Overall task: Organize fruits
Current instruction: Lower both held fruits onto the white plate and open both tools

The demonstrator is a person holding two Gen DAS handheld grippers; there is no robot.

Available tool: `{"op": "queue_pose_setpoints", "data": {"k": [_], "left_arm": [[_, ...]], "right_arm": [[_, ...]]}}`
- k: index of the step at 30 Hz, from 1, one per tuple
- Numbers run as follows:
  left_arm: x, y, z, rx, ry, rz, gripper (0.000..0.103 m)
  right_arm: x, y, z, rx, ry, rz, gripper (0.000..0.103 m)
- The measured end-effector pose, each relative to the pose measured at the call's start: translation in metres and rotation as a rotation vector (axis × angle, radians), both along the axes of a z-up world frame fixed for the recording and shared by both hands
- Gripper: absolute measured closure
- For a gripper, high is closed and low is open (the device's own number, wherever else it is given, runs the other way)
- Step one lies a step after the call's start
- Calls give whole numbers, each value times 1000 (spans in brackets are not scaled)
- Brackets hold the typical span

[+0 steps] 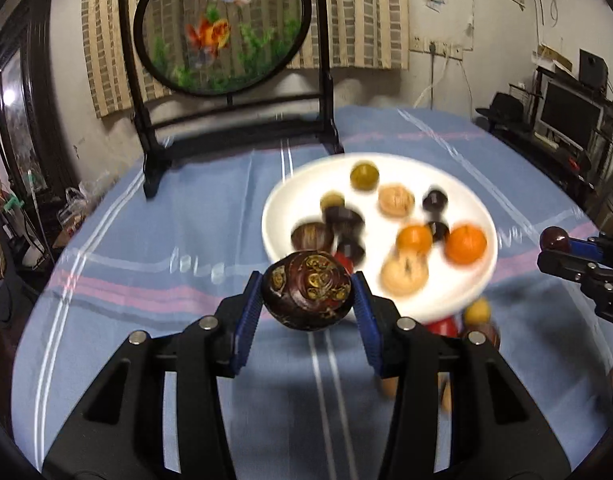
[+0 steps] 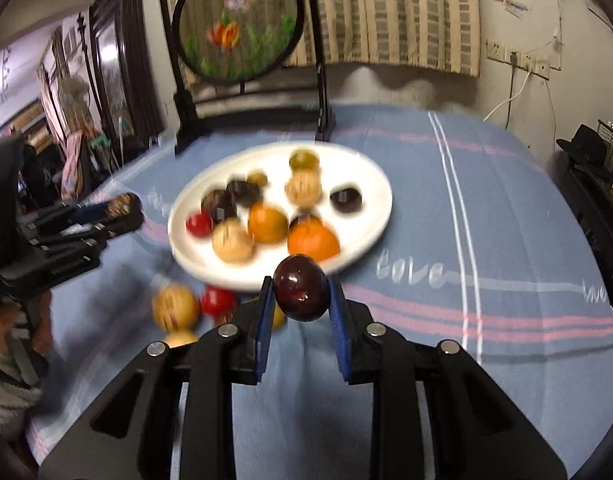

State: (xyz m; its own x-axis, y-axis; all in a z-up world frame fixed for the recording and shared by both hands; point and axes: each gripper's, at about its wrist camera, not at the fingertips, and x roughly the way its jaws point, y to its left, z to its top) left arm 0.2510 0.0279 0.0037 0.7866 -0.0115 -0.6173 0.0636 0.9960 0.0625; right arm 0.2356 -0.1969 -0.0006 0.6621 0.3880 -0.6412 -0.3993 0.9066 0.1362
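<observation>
L gripper (image 1: 308,292) clamps carved dark nut (image 1: 306,290); R gripper (image 2: 302,294) clamps glossy plum (image 2: 301,293) (both above cloth, near plate (image 2: 370,216)).

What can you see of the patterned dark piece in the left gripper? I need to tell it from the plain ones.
The patterned dark piece is a rounded, glossy brown-black oval with gold swirl motifs, seemingly carved or painted. It sits crosswise, clamped between the left gripper's blue pads, in front of the white plate, touching nothing else.

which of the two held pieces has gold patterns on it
The dark brown carved oval piece clamped in the left gripper; the right gripper holds a plain glossy dark red round fruit.
</observation>
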Motion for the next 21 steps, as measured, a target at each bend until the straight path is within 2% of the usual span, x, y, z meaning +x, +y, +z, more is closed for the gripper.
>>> {"op": "queue_pose_setpoints", "data": {"k": [2,5,13,14,15,16,17,18,21], "left_arm": [[18,-7,8,-23,-4,-5,58],[39,-18,6,-43,-4,-10,57],[90,-23,-31,-77,99,-22,57],[92,-22,-32,-86,101,-24,54],[94,-20,-33,-96,102,-26,39],[94,-18,-32,-104,99,-26,30],[92,-16,-30,-110,86,-26,20],[90,-15,-27,-109,68,-23,18],[87,-13,-22,-104,51,-19,12]], "right_arm": [[22,3,15,14,-5,-13,76],[50,10,20,43,8,-17,76],[108,31,-18,81,109,1,76],[115,30,-22,91,126,-5,76],[121,29,-25,100,145,-3,75],[125,29,-27,105,164,-2,68],[127,27,-29,110,175,-10,42],[126,25,-28,117,164,-23,34],[119,21,-19,125,123,-33,31]]}}
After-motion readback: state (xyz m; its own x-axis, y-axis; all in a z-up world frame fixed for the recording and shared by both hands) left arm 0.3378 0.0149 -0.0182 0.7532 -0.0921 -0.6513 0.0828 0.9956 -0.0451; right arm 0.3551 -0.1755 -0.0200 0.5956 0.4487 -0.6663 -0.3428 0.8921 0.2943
